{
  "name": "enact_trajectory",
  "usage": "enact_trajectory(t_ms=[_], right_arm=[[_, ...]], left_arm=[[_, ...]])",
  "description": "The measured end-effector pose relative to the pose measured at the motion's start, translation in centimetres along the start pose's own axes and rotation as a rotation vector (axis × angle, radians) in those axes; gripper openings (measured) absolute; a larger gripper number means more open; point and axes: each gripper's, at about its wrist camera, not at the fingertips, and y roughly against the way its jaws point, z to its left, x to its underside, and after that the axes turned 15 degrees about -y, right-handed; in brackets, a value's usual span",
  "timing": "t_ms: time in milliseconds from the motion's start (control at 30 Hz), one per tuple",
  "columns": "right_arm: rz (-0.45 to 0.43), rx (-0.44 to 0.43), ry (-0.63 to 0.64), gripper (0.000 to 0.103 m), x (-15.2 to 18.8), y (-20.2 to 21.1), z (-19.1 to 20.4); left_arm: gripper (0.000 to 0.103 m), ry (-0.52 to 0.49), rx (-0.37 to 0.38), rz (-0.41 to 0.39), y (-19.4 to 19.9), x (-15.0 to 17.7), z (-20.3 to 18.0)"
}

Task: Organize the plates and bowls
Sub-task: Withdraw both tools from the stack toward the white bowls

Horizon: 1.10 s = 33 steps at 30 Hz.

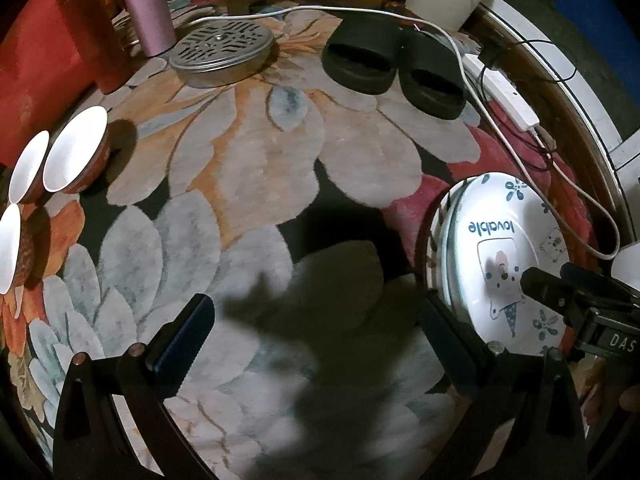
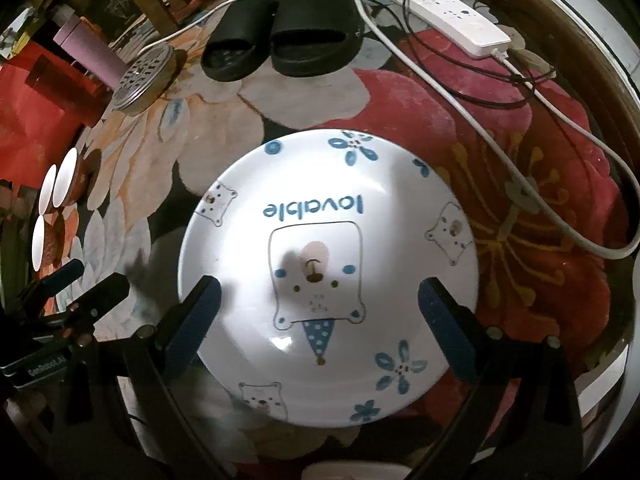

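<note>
We are inspecting a floral rug (image 1: 248, 168): three bowls (image 1: 74, 152) lying at its left edge, stacked plates (image 2: 328, 280) lying right; left gripper (image 1: 316, 344) and right gripper (image 2: 320, 320) both hanging spread, empty.

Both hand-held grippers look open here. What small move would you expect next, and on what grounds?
Probably the left hand-held gripper should swing left toward the nearest bowl. It is open over bare rug, and three bowls sit apart along the left edge, not nested. The plates already lie stacked beneath the open right hand-held gripper, so they seem settled.
</note>
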Motion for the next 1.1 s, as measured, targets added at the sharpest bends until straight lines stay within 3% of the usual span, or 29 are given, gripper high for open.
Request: enact_trajectory(t_ms=[1100], right_arm=[[0.021,-0.094,0.146,0.100,1.9,-1.2,9.5]], left_arm=[[0.102,0.132,-0.072,0.012,1.6,3.5,8.5]])
